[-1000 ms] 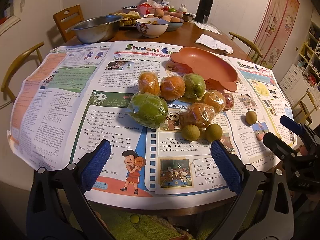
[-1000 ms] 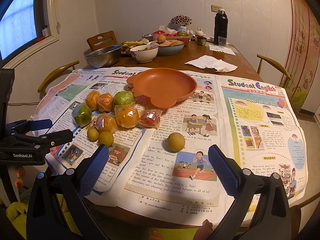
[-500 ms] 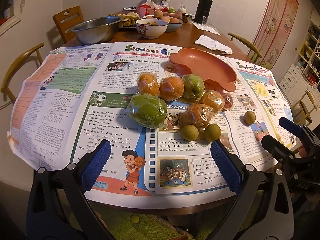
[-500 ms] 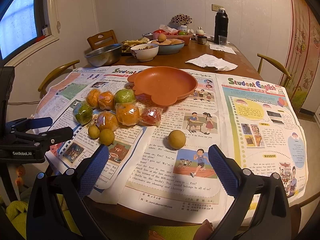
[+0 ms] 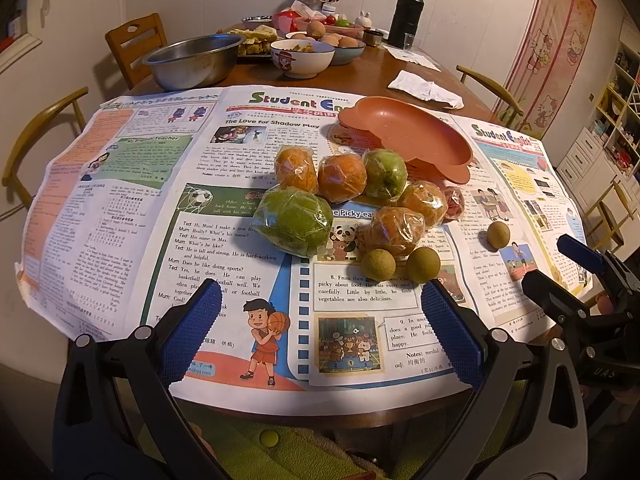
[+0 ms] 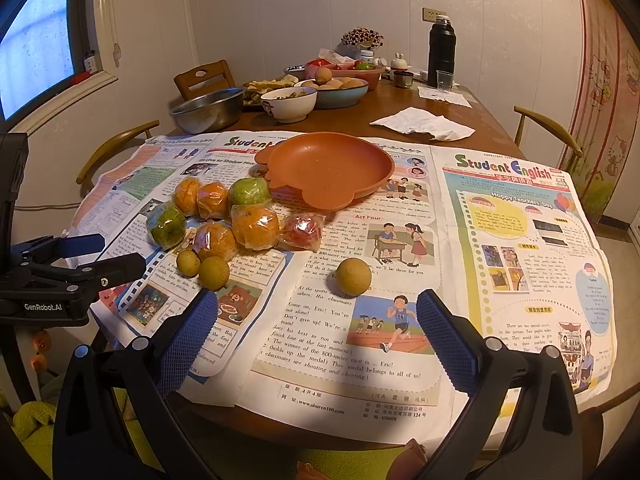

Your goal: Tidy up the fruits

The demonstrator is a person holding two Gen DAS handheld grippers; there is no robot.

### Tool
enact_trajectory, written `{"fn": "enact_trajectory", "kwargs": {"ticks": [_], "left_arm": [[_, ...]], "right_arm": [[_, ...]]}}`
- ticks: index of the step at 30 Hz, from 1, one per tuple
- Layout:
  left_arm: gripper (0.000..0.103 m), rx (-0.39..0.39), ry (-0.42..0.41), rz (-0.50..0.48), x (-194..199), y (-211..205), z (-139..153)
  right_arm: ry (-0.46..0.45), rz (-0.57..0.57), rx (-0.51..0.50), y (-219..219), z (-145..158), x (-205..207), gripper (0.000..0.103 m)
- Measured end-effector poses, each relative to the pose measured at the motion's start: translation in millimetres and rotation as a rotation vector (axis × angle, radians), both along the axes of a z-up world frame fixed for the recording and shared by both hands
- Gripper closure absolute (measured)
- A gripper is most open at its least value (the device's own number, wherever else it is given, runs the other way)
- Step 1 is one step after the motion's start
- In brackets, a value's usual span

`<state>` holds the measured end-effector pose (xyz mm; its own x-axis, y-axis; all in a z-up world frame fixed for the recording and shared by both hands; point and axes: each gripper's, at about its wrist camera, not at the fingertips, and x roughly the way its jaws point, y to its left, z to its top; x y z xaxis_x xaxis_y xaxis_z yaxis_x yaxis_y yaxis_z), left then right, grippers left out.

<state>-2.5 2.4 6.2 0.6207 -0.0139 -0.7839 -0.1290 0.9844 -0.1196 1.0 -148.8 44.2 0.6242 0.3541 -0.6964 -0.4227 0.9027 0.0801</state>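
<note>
Left gripper point(image 5: 320, 316) & right gripper point(image 6: 316, 316): jaws spread wide, holding nothing, above newspaper point(image 6: 360, 344).

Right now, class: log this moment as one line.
left gripper: open | right gripper: open | plate: bare | fruit: on newspaper

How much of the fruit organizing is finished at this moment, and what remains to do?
Nothing looks done yet: the orange plate holds no fruit. Both the left gripper and the right gripper are open and hold nothing. All is left: the wrapped fruits clustered on the newspaper, two small round fruits beside them, and one lone round fruit apart.
</note>
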Motion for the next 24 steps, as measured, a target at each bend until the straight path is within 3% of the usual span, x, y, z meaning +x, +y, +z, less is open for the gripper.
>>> {"fn": "enact_trajectory", "kwargs": {"ticks": [24], "left_arm": [[0.009,0.006,0.001,0.007,-0.2,0.9,5.0]], "right_arm": [[0.026,-0.014,0.006,-2.8,-3.5,4.8,0.004]]}}
